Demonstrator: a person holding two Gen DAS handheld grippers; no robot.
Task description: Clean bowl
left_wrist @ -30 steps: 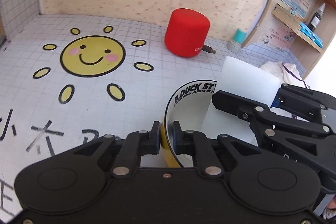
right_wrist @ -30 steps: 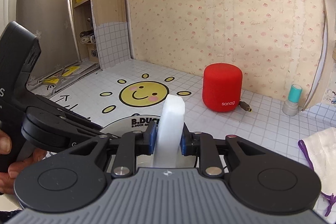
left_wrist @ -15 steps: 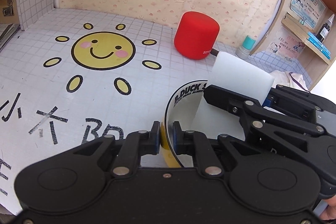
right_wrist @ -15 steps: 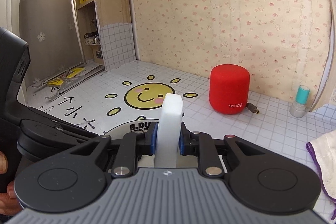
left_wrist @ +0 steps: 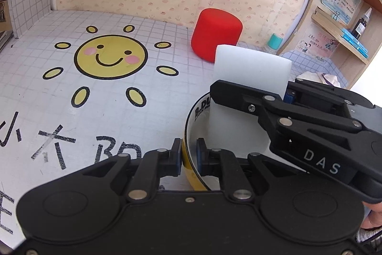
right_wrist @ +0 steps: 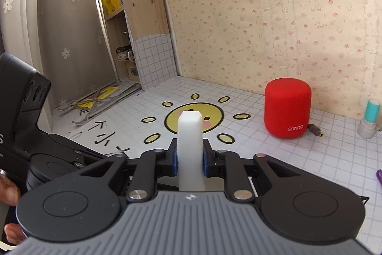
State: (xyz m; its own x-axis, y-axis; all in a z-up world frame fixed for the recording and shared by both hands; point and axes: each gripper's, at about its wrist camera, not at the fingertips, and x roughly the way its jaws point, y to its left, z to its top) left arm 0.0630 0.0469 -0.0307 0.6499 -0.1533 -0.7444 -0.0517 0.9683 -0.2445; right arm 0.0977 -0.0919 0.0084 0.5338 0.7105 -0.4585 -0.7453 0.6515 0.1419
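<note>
In the left wrist view alone, bowl (left_wrist: pixel 191 126) visible.

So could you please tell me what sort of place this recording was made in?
Probably a home corner, perhaps a child's room: a tiled tabletop with a smiling sun picture, patterned wallpaper, wooden shelves holding booklets and a bottle, and a red speaker.
</note>
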